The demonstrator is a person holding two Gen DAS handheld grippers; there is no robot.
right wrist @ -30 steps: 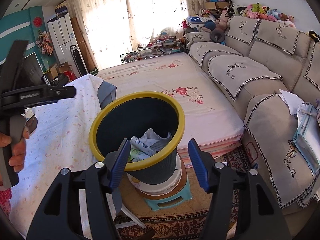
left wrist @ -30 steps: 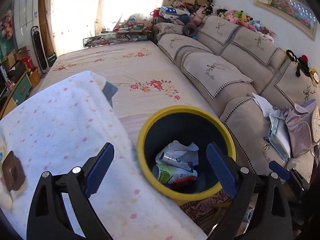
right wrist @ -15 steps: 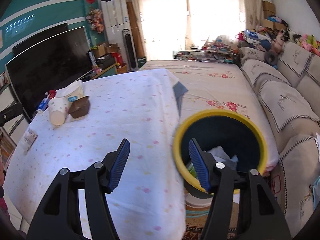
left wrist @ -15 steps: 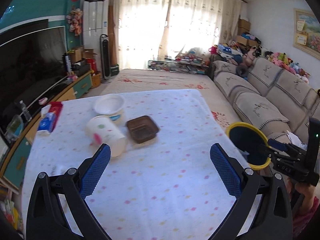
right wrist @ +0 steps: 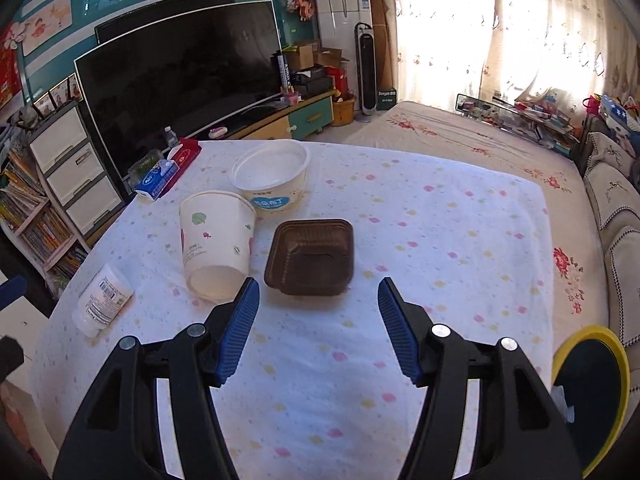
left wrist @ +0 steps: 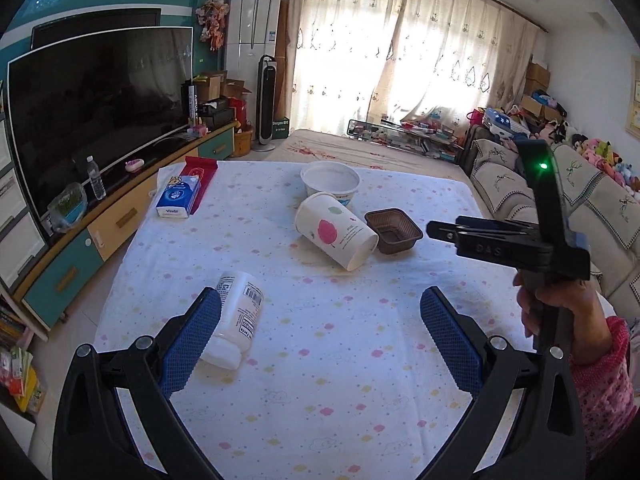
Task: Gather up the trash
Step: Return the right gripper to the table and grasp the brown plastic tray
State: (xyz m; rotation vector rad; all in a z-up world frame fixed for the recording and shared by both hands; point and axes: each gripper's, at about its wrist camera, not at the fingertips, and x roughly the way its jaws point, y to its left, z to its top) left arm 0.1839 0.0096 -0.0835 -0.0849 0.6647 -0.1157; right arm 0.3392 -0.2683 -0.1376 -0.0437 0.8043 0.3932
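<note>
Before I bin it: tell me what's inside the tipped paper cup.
The paper cup lies on its side, mouth toward the right wrist camera. The visible interior looks empty; the left wrist view shows only its outside.

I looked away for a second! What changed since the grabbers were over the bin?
Both swung from the bin back over the table. The left gripper now nears the white bottle; the right gripper faces the brown tray. Both stayed open and empty.

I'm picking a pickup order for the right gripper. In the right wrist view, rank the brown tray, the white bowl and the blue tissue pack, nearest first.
From the right gripper:
1. Brown tray, straight ahead, just beyond the fingertips.
2. White bowl, farther back, slightly left.
3. Blue tissue pack, far left table edge.
</note>
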